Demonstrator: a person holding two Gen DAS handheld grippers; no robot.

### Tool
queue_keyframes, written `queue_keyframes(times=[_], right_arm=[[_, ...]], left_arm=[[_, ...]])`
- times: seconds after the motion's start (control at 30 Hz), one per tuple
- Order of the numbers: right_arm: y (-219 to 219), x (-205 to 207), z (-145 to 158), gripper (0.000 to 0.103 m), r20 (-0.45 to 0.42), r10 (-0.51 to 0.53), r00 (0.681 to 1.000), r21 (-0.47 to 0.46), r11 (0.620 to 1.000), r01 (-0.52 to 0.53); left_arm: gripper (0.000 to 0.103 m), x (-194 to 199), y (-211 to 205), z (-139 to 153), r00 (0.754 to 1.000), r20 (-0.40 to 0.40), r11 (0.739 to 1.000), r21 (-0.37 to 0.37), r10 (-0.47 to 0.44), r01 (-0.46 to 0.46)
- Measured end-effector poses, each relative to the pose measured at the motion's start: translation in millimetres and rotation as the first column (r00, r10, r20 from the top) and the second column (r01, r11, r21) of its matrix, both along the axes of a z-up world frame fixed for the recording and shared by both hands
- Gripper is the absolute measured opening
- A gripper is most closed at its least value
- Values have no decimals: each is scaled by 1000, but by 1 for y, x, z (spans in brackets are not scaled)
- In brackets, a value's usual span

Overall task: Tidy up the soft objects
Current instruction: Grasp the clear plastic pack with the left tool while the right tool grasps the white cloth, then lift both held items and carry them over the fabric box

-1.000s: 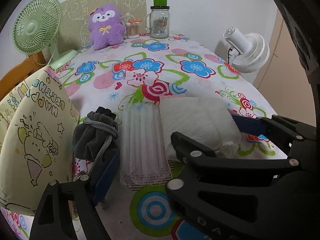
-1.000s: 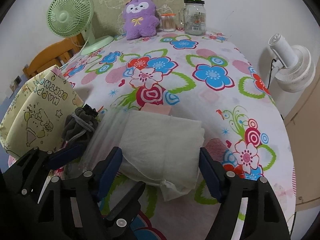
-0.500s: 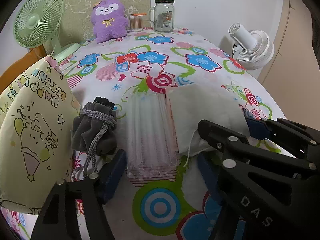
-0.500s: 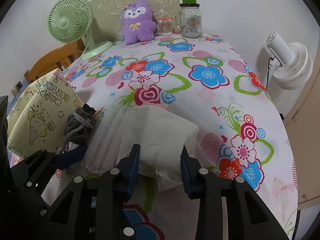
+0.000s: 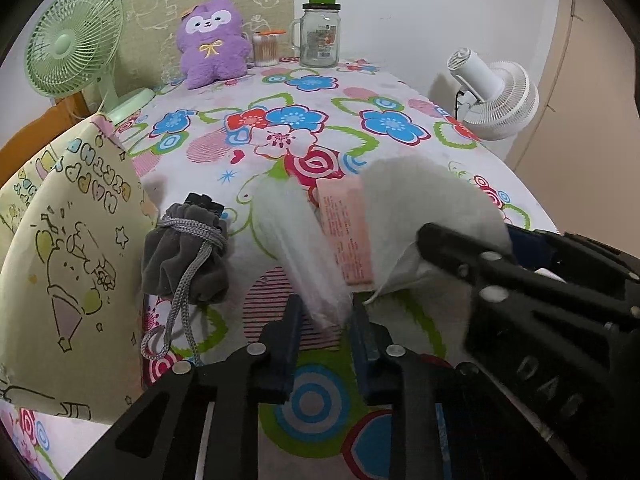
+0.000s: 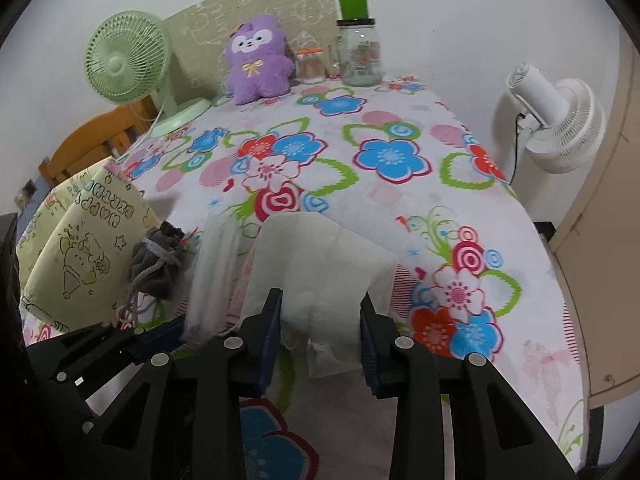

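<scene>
My left gripper (image 5: 322, 312) is shut on the near end of a clear plastic wrapper (image 5: 298, 240) and tilts it up off the floral tablecloth. My right gripper (image 6: 320, 316) is shut on a white stack of tissues (image 6: 320, 264) and lifts its near end; the stack also shows in the left wrist view (image 5: 420, 204). A pink printed card (image 5: 346, 232) lies between wrapper and tissues. A grey drawstring pouch (image 5: 186, 252) sits left of the wrapper. A purple plush toy (image 5: 212, 42) stands at the table's far end.
A yellow cartoon gift bag (image 5: 68, 264) stands at the left edge. A green fan (image 5: 74, 46), a cotton swab jar (image 5: 266, 48) and a glass mason jar (image 5: 320, 36) stand at the back. A white fan (image 5: 494, 96) stands off the table's right side.
My left gripper moved in and closed on the clear wrapper, lifting its near end. My right gripper closed on the tissue stack and raised it, uncovering the pink card.
</scene>
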State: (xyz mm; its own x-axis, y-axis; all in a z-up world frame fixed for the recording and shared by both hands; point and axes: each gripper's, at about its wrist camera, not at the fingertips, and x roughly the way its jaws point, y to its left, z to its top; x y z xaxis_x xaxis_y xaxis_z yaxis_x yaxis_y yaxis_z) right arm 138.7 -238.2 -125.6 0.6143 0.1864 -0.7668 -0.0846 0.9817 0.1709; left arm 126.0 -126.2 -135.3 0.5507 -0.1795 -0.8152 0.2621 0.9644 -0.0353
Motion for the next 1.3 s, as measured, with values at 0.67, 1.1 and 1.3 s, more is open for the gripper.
queue_keyframes(times=[0.67,1.1,1.3], right_arm=[[9,-29,15,37,28,-7,1000,-22,1000,8],[14,-52,35,37,73,-4,997,-40,999,7],[18,-61,46,37,98,-5,995,-41,999,9]], left_arm=[[15,-28,3,20,998,60,1000,-16,-15,16],[14,-50,7,40,992,129,1000,-1,-13,14],[14,-59,11,50,988,157,1000,-2,-15,15]])
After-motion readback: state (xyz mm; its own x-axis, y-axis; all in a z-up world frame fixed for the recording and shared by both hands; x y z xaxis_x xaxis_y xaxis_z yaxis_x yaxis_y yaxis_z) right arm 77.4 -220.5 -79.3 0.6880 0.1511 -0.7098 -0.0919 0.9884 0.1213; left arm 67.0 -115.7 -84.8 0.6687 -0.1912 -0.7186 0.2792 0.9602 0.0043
